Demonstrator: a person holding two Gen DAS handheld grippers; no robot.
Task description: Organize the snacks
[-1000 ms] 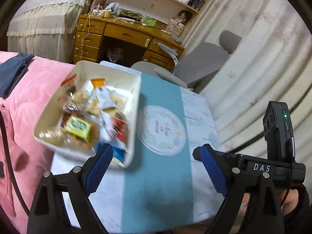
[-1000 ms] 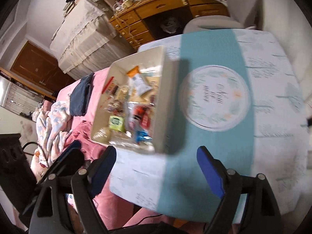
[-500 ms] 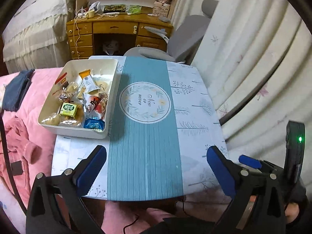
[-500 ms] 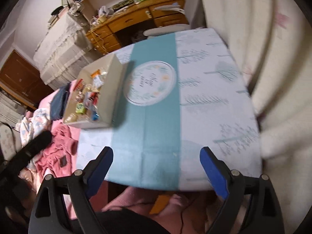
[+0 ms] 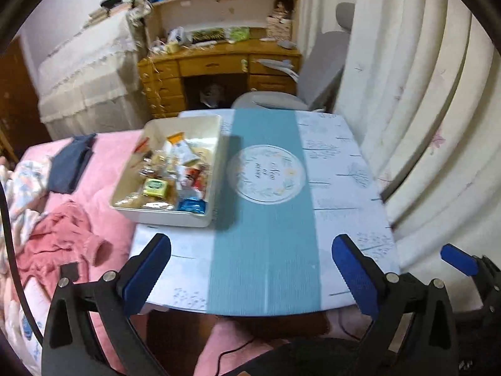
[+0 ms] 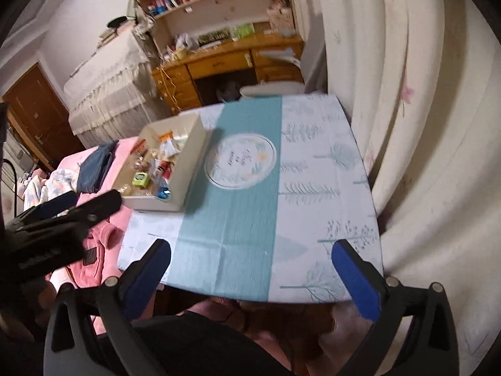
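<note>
**Snack bin set at left side of table; both grippers empty**

Standing on the left part of the small table [image 5: 341, 185], the white rectangular bin [image 5: 216, 159] rests flat on the patterned cloth, its left wall along the table's left edge beside the pink bedding [image 5: 103, 188]. Its long axis runs from the near edge of the table toward the far edge, parallel to the teal runner [image 5: 269, 244] just to its right; the open top faces up. Wrapped snacks [image 5: 175, 169] fill it in a loose heap; among them a green-yellow packet [image 5: 154, 186] and a blue packet [image 5: 191, 204] lie toward the near end, an orange-topped one [image 5: 176, 139] toward the far end. Individual labels cannot be read.

Left gripper [image 5: 250, 266]: jaws wide apart, having just been opening, nothing between the blue pads, held above the near edge of the table, well apart from the bin.

Right gripper [image 6: 250, 269]: jaws wide apart, likewise just been opening, nothing between them, above the near edge.

A round printed emblem [image 5: 266, 174] sits on the runner beside the bin. Beyond the table: a grey chair [image 5: 313, 78], a wooden desk [image 5: 219, 69], cream curtains [image 5: 422, 94] at right.
</note>
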